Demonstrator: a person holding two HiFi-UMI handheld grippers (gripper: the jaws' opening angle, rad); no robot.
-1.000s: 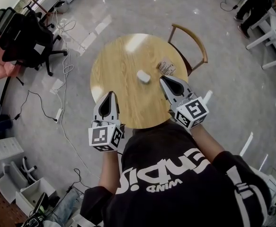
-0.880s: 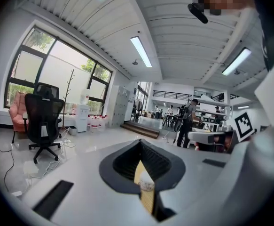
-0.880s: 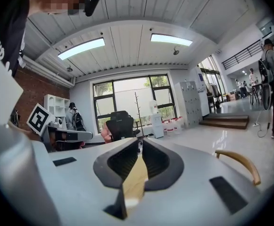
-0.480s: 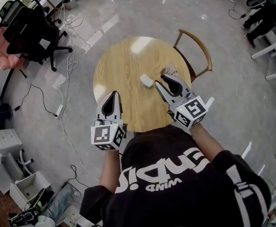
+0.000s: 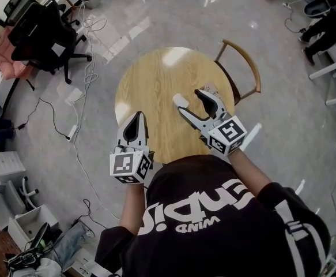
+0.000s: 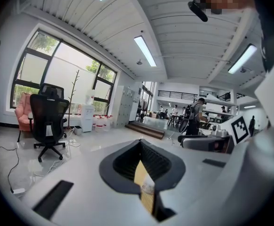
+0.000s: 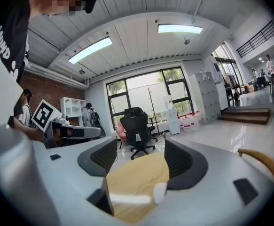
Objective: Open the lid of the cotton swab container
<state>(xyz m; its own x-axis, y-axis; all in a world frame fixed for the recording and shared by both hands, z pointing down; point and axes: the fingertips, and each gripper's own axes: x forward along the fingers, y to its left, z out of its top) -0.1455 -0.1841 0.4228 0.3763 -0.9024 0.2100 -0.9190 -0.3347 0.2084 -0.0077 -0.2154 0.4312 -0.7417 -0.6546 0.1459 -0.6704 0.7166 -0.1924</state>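
Note:
On the round wooden table (image 5: pixel 150 85) lies a small white container (image 5: pixel 180 100) (image 7: pixel 159 192). Beside it a clear labelled packet (image 5: pixel 212 89) peeks out behind one right jaw. My right gripper (image 5: pixel 189 101) (image 7: pixel 141 163) has just been opening its jaws; they now stand wide apart, with their tips right by the white container and nothing pressed between them. My left gripper (image 5: pixel 135 120) (image 6: pixel 139 149) hovers shut over the table's near left edge, holding nothing.
A wooden chair (image 5: pixel 244 56) stands at the table's far right side. A black office chair (image 5: pixel 44 30) and floor cables (image 5: pixel 70 105) are at the left. The person's dark-shirted torso (image 5: pixel 214 224) is against the near edge.
The right gripper's jaws went from shut to wide open and it moved left and forward toward the white container. The left gripper stayed in place.

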